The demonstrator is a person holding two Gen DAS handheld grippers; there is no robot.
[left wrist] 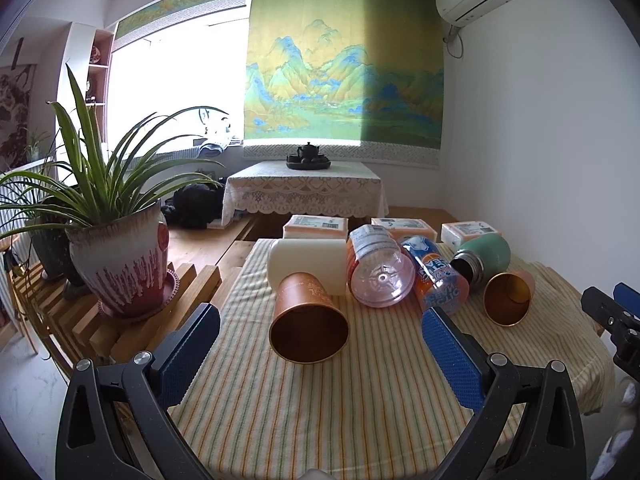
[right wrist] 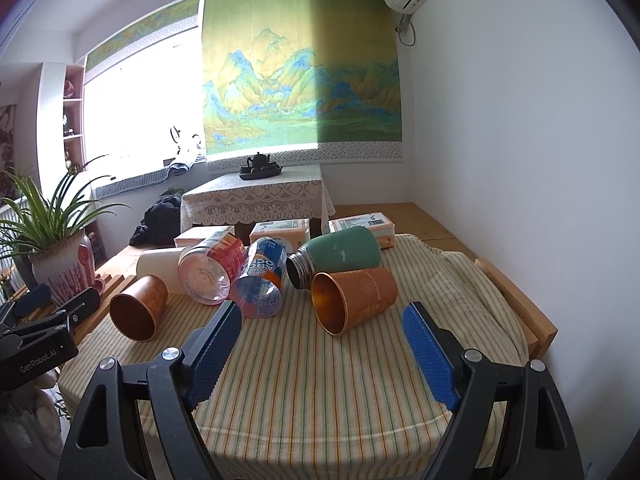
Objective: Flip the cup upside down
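Two copper-orange cups lie on their sides on the striped tablecloth, mouths facing me. The left cup (left wrist: 308, 318) (right wrist: 138, 307) lies straight ahead of my open left gripper (left wrist: 320, 320), just beyond its fingertips. The right cup (right wrist: 354, 298) (left wrist: 507, 298) lies ahead of my open right gripper (right wrist: 322, 318), just beyond its fingertips. Both grippers are empty. The right gripper also shows at the right edge of the left wrist view (left wrist: 612, 312), and the left gripper at the left edge of the right wrist view (right wrist: 44, 320).
Behind the cups lie a white cylinder (left wrist: 306, 264), a clear bottle (left wrist: 380, 270), an orange soda bottle (left wrist: 436, 276) and a green flask (left wrist: 482, 258). Tissue packs (left wrist: 316, 226) line the far edge. A potted plant (left wrist: 120, 256) stands on a wooden rack at left. Wall at right.
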